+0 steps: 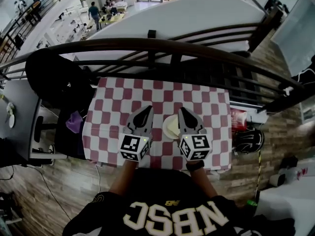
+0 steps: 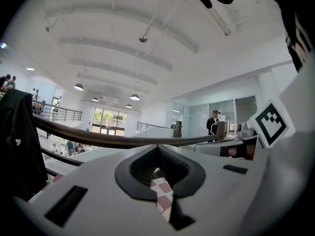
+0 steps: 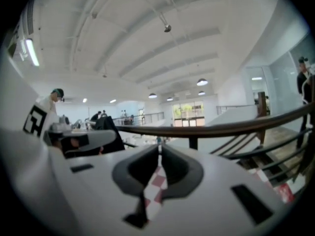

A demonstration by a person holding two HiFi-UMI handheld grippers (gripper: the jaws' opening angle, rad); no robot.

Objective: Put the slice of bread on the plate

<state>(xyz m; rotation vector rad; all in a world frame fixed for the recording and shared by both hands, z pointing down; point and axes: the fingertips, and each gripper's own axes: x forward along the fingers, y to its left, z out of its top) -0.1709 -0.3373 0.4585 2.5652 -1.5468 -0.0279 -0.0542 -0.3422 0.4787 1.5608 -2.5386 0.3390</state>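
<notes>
The slice of bread [image 1: 173,127] is seen lying on the white plate [image 1: 164,126], so the task is judged done, while the left gripper [image 1: 148,108] and right gripper [image 1: 182,110] are held above the plate's two sides, jaws pressed together with nothing gripped.

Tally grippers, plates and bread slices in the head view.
Grippers: 2, left gripper and right gripper
Plates: 1, the plate
Bread slices: 1, the bread slice on the plate
Total: 4
</notes>
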